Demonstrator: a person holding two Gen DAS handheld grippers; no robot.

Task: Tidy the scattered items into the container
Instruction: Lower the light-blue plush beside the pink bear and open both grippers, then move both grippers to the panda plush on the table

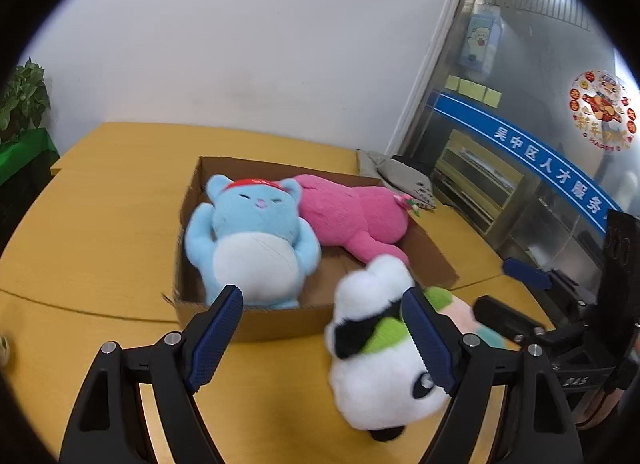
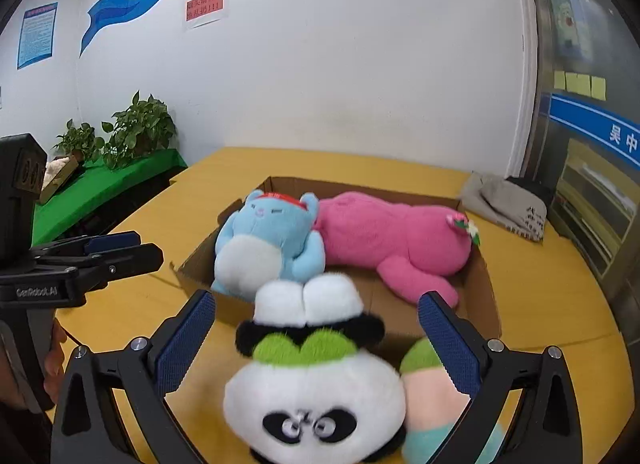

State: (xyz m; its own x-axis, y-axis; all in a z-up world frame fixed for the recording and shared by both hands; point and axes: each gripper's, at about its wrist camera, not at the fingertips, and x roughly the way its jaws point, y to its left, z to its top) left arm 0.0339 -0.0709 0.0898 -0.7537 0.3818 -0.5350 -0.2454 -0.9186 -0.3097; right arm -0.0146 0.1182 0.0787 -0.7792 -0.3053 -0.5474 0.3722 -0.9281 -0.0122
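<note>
A shallow cardboard box sits on the yellow table. In it lie a blue plush cat and a pink plush. A panda plush lies on the table in front of the box, with a pastel plush beside it. My left gripper is open and empty, its right finger against the panda. My right gripper is open with the panda between its fingers, not touching it.
A grey cloth bag lies at the table's far right, by a glass door. Potted plants on a green-covered stand are at the left. A white wall runs behind the table.
</note>
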